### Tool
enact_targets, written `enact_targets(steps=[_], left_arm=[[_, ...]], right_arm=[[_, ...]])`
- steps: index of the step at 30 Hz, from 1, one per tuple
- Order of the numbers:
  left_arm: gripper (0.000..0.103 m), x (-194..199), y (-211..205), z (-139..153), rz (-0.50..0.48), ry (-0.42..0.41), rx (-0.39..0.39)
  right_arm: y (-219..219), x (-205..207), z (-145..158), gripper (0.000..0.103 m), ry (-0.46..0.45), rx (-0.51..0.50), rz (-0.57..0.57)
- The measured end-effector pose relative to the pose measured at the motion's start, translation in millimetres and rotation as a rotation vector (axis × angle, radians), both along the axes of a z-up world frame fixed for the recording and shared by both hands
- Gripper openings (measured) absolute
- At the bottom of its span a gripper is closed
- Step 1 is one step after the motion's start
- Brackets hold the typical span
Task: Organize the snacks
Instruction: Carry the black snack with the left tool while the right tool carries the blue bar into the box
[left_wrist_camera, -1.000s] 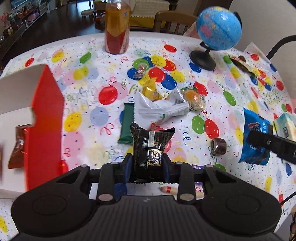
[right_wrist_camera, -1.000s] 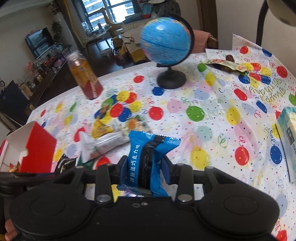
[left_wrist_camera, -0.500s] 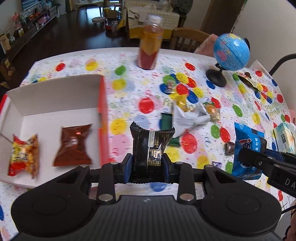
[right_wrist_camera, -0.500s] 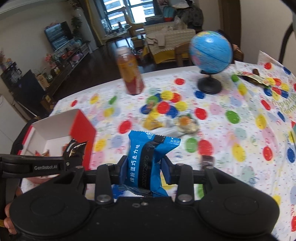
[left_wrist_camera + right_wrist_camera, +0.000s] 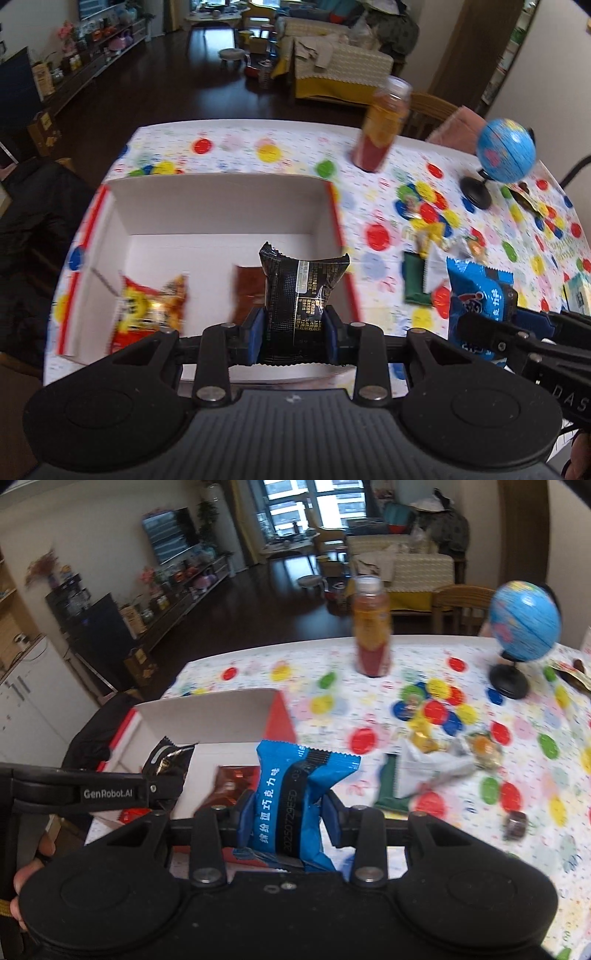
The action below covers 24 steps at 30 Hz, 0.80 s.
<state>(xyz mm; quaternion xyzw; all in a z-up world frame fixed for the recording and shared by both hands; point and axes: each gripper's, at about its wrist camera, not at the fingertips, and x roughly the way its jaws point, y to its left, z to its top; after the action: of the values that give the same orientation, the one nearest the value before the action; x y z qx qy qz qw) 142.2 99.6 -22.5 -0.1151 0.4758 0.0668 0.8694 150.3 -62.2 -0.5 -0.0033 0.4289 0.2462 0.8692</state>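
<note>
Here the left gripper (image 5: 294, 329) is clamped on a black snack packet (image 5: 301, 295), upright above the near edge of the white box (image 5: 221, 206). Beside it, the right gripper (image 5: 286, 818) pinches a blue packet (image 5: 295, 794) over the box's right wall. Inside, a brown packet (image 5: 247, 291) is half hidden and a red-yellow one (image 5: 151, 306) blurred. Farther along, loose snacks (image 5: 432, 753) lie mid-table.

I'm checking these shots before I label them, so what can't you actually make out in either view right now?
- Brown packet in the box: left wrist view, half hidden behind the black packet; blurred in the right view.
- Small candies near the globe: motion-blurred, kinds unreadable.
- Teal carton: cut by the right edge.
- Blue packet bottom: behind the right gripper.
</note>
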Motion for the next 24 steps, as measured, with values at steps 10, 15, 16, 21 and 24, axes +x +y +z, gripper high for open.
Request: enact_targets(steps=[10,15,16,21,24], left_arm=[[0.033,-13,64,-1,0.064,0.002,0.015],[0.033,-9,93,-9,0.1,0.014,0.038],[0.033,-7,98,-12,0.103,0.017,0.039],[0.033,11,121,-32,0.118,0.049,0.058],[0.033,23,131,-44,0.119,0.075,0.061]], right_arm=[[67,-6,-5,0.036,-0.002,-0.023,0.074],[95,-2,-14,0.036,0.003,-0.043,0.101],[101,-1,-16,0.036,0.008,-0.046,0.106],[125,13,-36,0.036,0.037,-0.073,0.116],[136,22,-50,0.037,0.06,-0.091,0.126]])
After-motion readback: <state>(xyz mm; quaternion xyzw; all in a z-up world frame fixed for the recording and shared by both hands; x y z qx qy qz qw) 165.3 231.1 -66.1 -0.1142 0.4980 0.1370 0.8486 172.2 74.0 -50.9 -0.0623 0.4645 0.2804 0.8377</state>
